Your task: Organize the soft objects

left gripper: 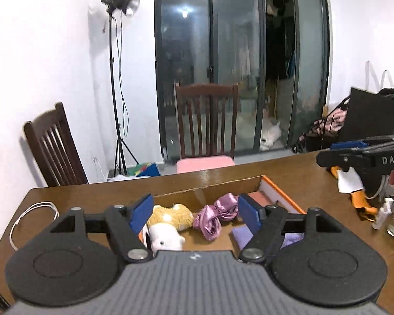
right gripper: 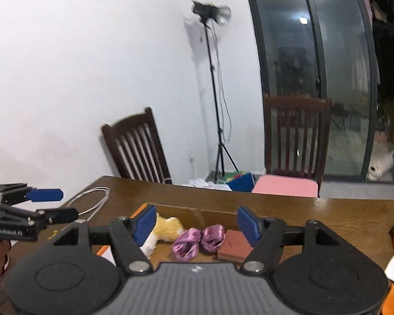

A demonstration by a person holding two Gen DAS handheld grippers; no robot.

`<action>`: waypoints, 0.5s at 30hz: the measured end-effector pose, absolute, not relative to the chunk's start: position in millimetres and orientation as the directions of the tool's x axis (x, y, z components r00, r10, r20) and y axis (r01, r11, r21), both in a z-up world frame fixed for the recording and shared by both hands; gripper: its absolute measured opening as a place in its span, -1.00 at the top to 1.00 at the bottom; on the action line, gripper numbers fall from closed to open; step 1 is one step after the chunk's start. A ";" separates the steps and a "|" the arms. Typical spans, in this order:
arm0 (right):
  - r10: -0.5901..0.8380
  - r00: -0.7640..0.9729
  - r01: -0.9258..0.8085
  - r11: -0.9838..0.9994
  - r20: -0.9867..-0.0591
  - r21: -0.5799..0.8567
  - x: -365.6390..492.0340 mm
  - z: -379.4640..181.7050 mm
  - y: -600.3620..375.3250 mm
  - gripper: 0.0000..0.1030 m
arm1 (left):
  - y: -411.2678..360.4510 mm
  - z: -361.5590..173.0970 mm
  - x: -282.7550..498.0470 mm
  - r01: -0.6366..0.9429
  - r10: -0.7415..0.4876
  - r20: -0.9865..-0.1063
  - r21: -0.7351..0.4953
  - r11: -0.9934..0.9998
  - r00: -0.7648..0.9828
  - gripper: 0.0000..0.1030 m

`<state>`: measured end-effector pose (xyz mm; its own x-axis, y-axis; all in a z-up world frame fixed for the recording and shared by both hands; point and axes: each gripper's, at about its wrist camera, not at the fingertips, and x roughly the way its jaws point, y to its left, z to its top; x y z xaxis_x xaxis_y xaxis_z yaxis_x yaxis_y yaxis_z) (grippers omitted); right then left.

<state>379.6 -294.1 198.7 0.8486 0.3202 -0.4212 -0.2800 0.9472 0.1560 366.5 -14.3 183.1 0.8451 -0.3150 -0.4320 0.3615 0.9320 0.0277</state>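
Observation:
An open cardboard box (left gripper: 197,185) with an orange rim sits on the brown table (left gripper: 289,168). Inside lie a tan and white plush toy (left gripper: 170,220), a shiny purple scrunchie (left gripper: 215,215), a reddish-brown sponge block (right gripper: 235,244) and a purple cloth (left gripper: 243,236). My left gripper (left gripper: 195,214) is open and empty, held just above the box's near side. My right gripper (right gripper: 195,225) is open and empty, also above the box. The plush (right gripper: 168,229) and scrunchie (right gripper: 197,240) show between its fingers. Each gripper shows in the other's view, the right one (left gripper: 359,157) and the left one (right gripper: 26,210).
A white cable (left gripper: 31,218) lies on the table's left part. Orange and white items (left gripper: 354,189) and small bottles (left gripper: 388,218) stand at the right. Two wooden chairs (left gripper: 207,120) stand behind the table, with a light stand (left gripper: 117,84) by the wall.

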 end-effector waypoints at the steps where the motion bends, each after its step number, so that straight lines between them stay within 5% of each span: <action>1: 0.327 0.852 -0.291 0.945 -0.409 0.149 361.8 196.8 -296.1 -0.37 | -12.3 180.3 348.4 0.360 -0.321 -0.412 0.020 0.933 0.853 -0.44; 7: 0.356 0.874 -0.345 0.934 -0.330 0.094 248.3 152.7 -297.3 -0.43 | -9.3 131.8 227.4 0.361 -0.326 -0.306 0.062 0.931 0.894 -0.62; 15: 0.401 0.843 -0.351 0.915 -0.360 0.198 140.4 58.3 -282.5 -0.53 | -18.1 48.0 133.9 0.344 -0.275 -0.426 0.093 0.935 0.862 -0.67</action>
<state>140.4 -282.5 58.3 0.8425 0.4006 -0.3601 -0.3506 0.9154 0.1979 133.9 -18.1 48.0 0.8622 -0.2747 -0.4256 0.3436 0.9345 0.0929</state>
